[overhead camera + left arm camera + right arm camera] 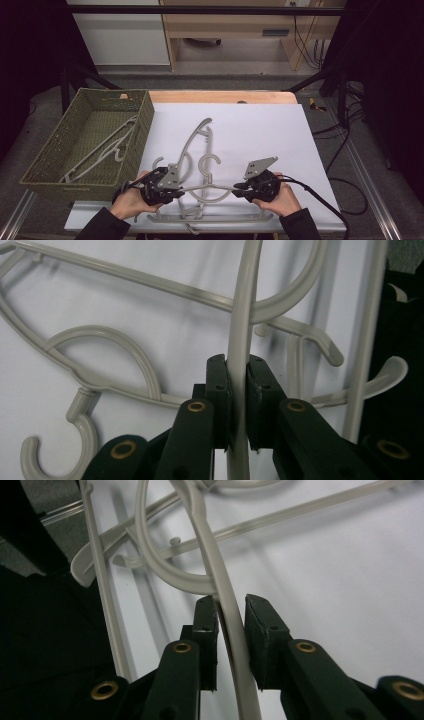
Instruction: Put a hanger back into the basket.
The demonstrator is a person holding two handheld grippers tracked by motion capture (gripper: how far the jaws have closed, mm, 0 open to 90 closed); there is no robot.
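A grey plastic hanger stretches between my two grippers near the table's front edge. In the left gripper view, my left gripper is shut on one arm of this hanger, both pads pressed against it. The left gripper sits at the front left in a hand. My right gripper holds its jaws around the other arm. In the right gripper view the hanger's arm runs between the jaws of the right gripper, which stand slightly wider than it, with a thin gap on one side.
Other grey hangers lie tangled on the white sheet: one long hanger towards the middle, another hanger at the front edge. A green woven basket at the left holds one hanger. The sheet's right half is bare.
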